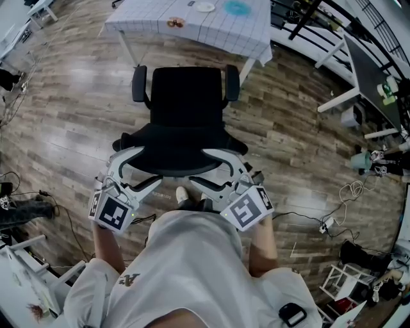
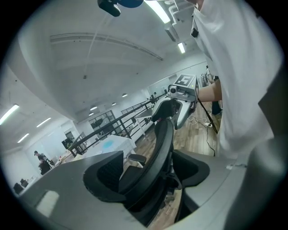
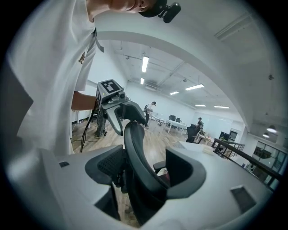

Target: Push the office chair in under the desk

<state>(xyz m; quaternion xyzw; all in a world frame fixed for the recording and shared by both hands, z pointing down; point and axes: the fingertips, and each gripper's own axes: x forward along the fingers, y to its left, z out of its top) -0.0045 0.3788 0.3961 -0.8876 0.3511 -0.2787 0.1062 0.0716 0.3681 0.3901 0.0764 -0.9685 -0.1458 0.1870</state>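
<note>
The black office chair (image 1: 186, 106) stands on the wood floor with its seat toward the desk (image 1: 218, 32), which is covered by a white checked cloth. A gap of floor lies between them. I stand behind the backrest (image 1: 176, 146). My left gripper (image 1: 144, 168) is open, its jaws straddling the backrest's left part. My right gripper (image 1: 200, 166) is open astride the right part. In the left gripper view the backrest edge (image 2: 159, 143) runs between the dark pads (image 2: 105, 177) with space on both sides. The right gripper view shows the same backrest edge (image 3: 135, 148).
A plate (image 1: 205, 6) and a blue item (image 1: 237, 8) lie on the desk. Cables and a power strip (image 1: 323, 224) trail on the floor at right, more cables (image 1: 25, 208) at left. Another white table (image 1: 362, 70) and clutter stand at the right.
</note>
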